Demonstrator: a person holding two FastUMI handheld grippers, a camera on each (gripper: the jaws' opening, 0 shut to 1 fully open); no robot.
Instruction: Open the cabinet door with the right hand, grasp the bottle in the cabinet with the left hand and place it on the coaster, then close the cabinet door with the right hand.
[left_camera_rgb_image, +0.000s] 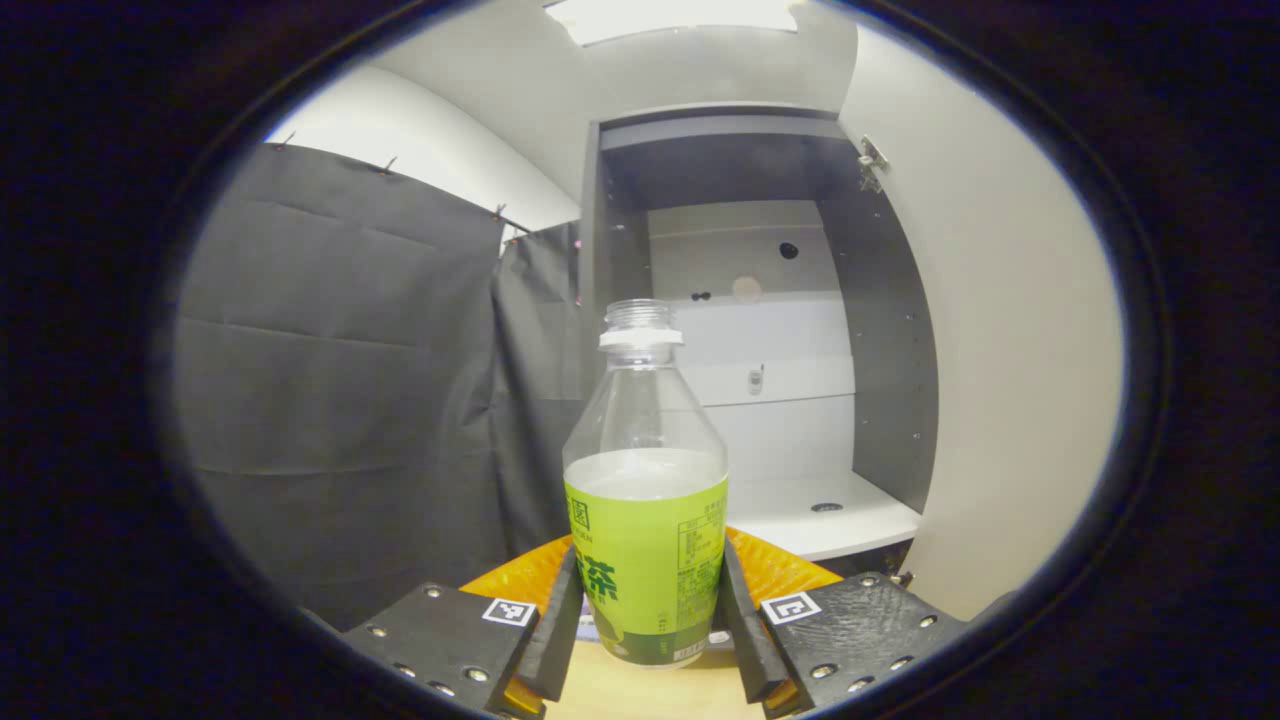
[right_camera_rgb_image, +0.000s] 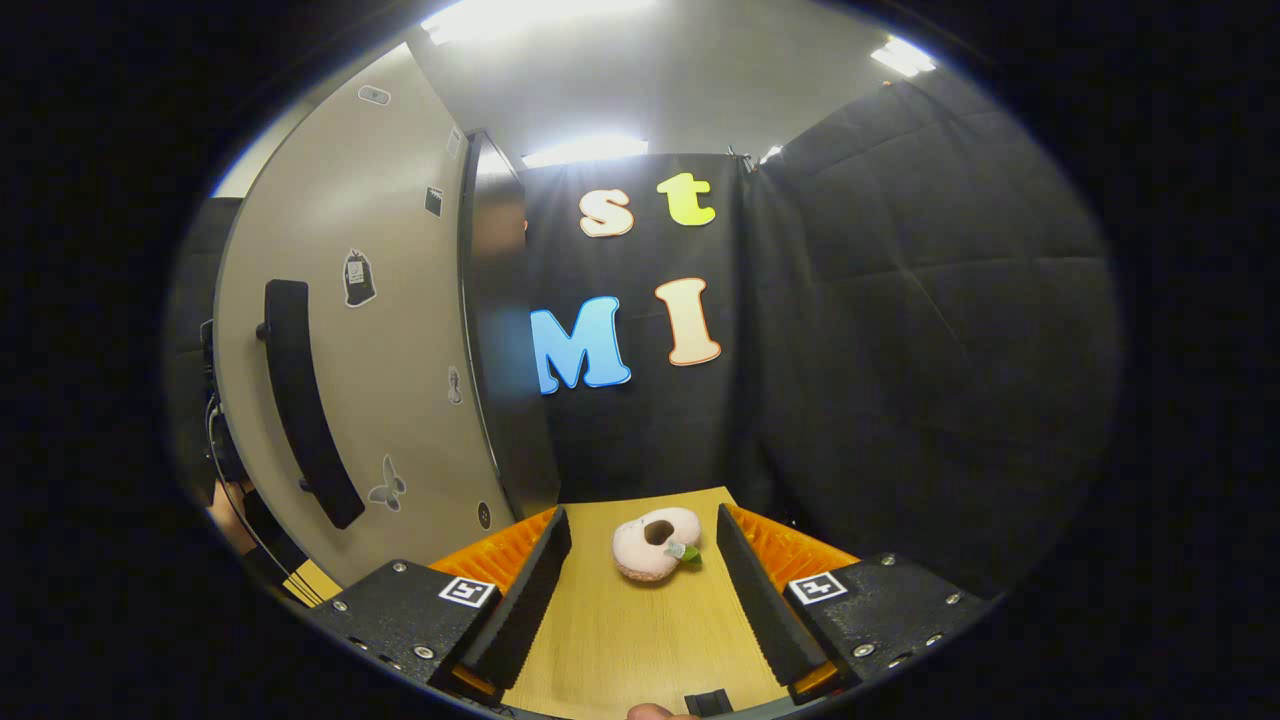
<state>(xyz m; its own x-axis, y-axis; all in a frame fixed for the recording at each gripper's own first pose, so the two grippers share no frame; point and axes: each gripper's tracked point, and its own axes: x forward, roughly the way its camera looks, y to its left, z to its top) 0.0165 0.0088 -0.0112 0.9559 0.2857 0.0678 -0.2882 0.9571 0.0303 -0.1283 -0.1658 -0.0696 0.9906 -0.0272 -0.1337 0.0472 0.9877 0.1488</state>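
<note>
In the left gripper view, black cloth (left_camera_rgb_image: 340, 380) hangs along the left side, running up to the cabinet (left_camera_rgb_image: 620, 250). The left gripper (left_camera_rgb_image: 648, 610) sits low in the middle with its two dark fingers (left_camera_rgb_image: 560, 625) closed against either side of the bottle (left_camera_rgb_image: 647, 500), one pad on each flank of the green label. The bottle stands upright, uncapped, clear above the label, its base on the pale wooden bench (left_camera_rgb_image: 640, 690); whether it rests on a coaster cannot be told. Behind it the cabinet stands open, its white shelf (left_camera_rgb_image: 820, 525) bare apart from a small dark round spot, and a few small marks on its back wall. To the right the cabinet door (left_camera_rgb_image: 990, 350) is swung wide, its hinge (left_camera_rgb_image: 870, 165) near the top.

In the right gripper view, the outer face of the cabinet door (right_camera_rgb_image: 390, 330) fills the left, carrying a long black handle (right_camera_rgb_image: 305, 400) and several small stickers. The right gripper (right_camera_rgb_image: 640, 590) is spread wide with nothing between its fingers (right_camera_rgb_image: 525, 600). Ahead of it, near the far edge of the wooden bench (right_camera_rgb_image: 620, 640), lies a pink doughnut-shaped toy (right_camera_rgb_image: 655, 545), clear of both fingers. Black cloth (right_camera_rgb_image: 900, 350) closes the right side.
</note>
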